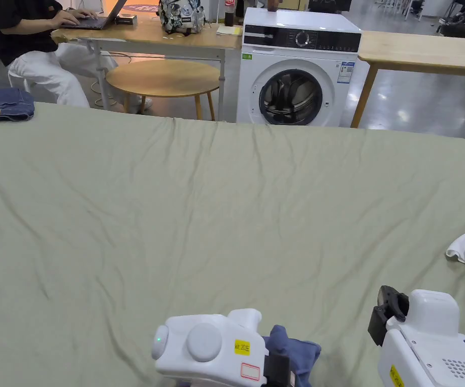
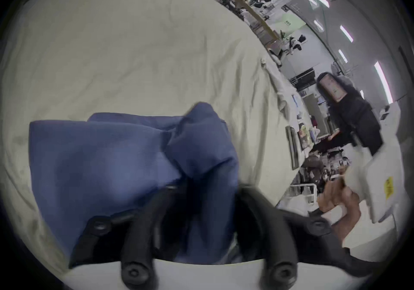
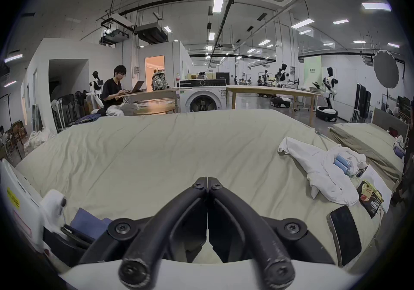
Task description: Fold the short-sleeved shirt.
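The short-sleeved shirt (image 2: pixel 100 160) is blue and lies bunched in thick folds on the green sheet (image 1: pixel 226 211), at the near edge. My left gripper (image 2: pixel 208 192) is shut on one end of it, with a thick wad of blue cloth between the black jaws. In the head view the shirt (image 1: pixel 299 352) pokes out beside the left gripper (image 1: pixel 279 360) at bottom centre. My right gripper (image 3: pixel 207 183) hovers low over bare sheet to the right, jaws pressed together and holding nothing. Its black tip and white body show in the head view (image 1: pixel 390 307).
A crumpled white garment (image 3: pixel 320 167) lies at the right edge of the sheet, with a phone (image 3: pixel 345 234) and a printed packet (image 3: pixel 369 196) near it. Folded jeans (image 1: pixel 2 105) sit far left. Behind stand a washing machine (image 1: pixel 296 75) and a person at a laptop desk.
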{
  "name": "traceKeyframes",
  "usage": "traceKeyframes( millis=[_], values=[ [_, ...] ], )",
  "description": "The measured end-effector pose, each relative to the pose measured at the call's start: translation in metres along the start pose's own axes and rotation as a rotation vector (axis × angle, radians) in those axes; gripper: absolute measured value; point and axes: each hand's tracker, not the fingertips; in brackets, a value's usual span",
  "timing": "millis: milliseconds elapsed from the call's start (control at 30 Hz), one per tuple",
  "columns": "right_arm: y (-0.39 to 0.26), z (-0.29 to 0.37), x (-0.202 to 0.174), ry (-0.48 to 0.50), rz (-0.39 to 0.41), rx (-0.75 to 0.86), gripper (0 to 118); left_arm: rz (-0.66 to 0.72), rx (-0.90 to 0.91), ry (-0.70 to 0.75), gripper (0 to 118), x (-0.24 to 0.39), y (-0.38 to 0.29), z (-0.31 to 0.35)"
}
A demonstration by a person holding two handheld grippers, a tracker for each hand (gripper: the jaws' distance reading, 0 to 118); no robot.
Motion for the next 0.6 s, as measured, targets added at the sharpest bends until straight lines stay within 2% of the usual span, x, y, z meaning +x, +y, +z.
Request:
traceKeyframes(
  millis=[67,100,233,267,300,333,433,600],
  values=[
    [0.000,0.001,0.001,-0.002,0.004,0.000,0,0.002,0.018,-0.019,56,-0.002,0.001,0.014],
    [0.000,0.001,0.001,-0.001,0.005,0.000,0,-0.002,0.029,-0.019,62,-0.001,0.001,0.020],
    [0.001,0.007,0.004,-0.005,0.011,0.005,0,-0.055,0.044,0.024,60,0.000,0.007,0.030],
    [0.001,0.007,0.005,-0.006,0.010,0.007,0,-0.050,0.041,0.023,53,-0.002,0.008,0.026],
    [0.001,0.008,0.005,-0.007,0.009,0.008,0,-0.039,0.037,0.012,30,-0.005,0.009,0.022],
    [0.001,0.008,0.005,-0.008,0.008,0.008,0,-0.009,0.027,-0.023,13,-0.007,0.011,0.013],
    [0.001,0.007,0.007,-0.011,0.002,0.004,0,0.056,-0.002,-0.168,7,-0.013,0.007,-0.015],
    [-0.002,0.008,0.009,-0.017,0.001,0.000,0,0.095,-0.050,-0.160,2,-0.015,-0.003,-0.060]
  ],
)
